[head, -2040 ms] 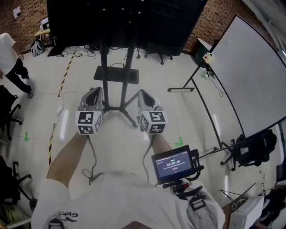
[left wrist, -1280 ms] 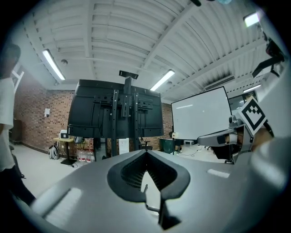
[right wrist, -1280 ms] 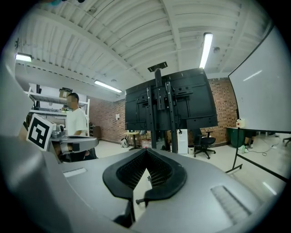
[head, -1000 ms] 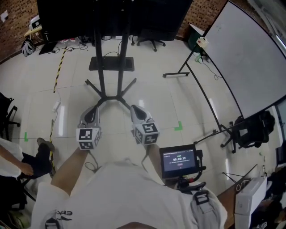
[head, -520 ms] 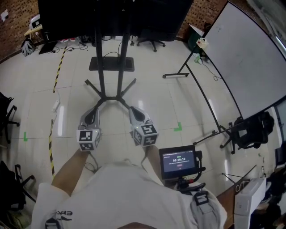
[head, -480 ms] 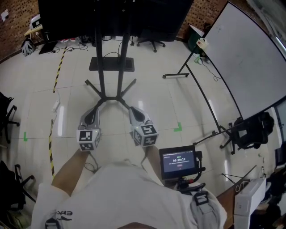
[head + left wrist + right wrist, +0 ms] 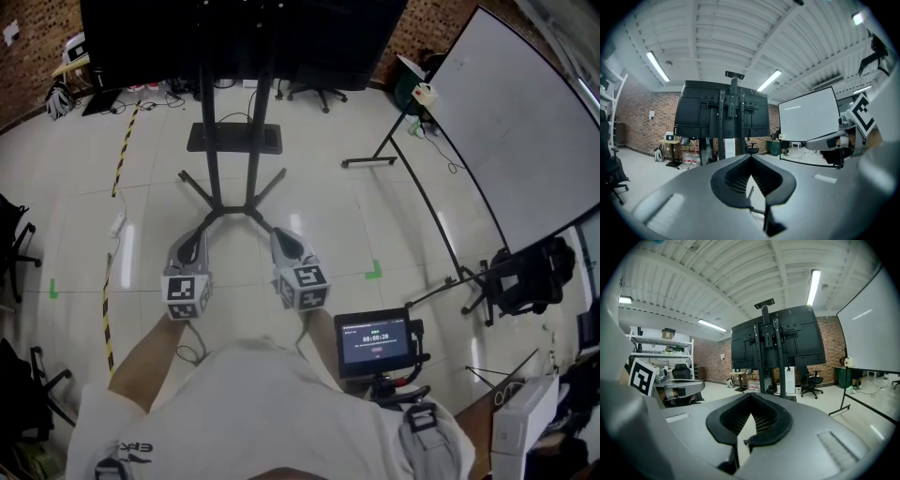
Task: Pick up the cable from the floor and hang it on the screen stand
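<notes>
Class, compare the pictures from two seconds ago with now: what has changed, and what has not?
The left gripper and right gripper drew back from the base of the tall black metal screen stand. A bystander in a white shirt at the left went out of view. Both grippers remain shut and empty; the stand and the large white board stayed put.

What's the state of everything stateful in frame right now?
left gripper: shut, empty.
right gripper: shut, empty.
screen: dark, upright on its stand.
small monitor: lit, readout showing.
whiteboard: upright, blank.
yellow-black strip: lying on the floor.
</notes>
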A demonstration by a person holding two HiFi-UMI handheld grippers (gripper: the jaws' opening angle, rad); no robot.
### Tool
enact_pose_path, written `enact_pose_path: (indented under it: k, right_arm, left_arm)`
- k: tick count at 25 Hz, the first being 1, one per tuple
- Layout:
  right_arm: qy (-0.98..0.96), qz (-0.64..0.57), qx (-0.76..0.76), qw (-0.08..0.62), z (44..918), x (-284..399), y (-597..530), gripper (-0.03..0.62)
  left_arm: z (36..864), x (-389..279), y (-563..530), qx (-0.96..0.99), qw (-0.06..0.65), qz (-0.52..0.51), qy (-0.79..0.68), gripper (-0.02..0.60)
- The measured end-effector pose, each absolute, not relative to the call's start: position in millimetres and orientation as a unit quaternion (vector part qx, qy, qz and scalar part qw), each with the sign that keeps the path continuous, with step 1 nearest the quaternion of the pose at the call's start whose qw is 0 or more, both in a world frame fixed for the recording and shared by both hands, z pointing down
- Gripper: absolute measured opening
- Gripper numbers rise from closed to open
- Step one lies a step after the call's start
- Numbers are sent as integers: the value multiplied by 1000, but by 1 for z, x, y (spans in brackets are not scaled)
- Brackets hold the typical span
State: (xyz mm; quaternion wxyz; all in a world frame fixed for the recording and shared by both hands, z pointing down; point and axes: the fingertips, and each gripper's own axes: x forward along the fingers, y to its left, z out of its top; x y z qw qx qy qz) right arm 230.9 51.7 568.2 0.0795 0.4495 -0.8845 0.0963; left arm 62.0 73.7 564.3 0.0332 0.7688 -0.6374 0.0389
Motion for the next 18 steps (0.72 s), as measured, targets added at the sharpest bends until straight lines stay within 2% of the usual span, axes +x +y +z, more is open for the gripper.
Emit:
enact_pose_path:
  k: [18]
  right_arm:
    - [-879, 88, 461, 85, 573, 237, 46, 12]
  left_arm:
    - [567, 69, 66, 773, 25, 38, -633, 2]
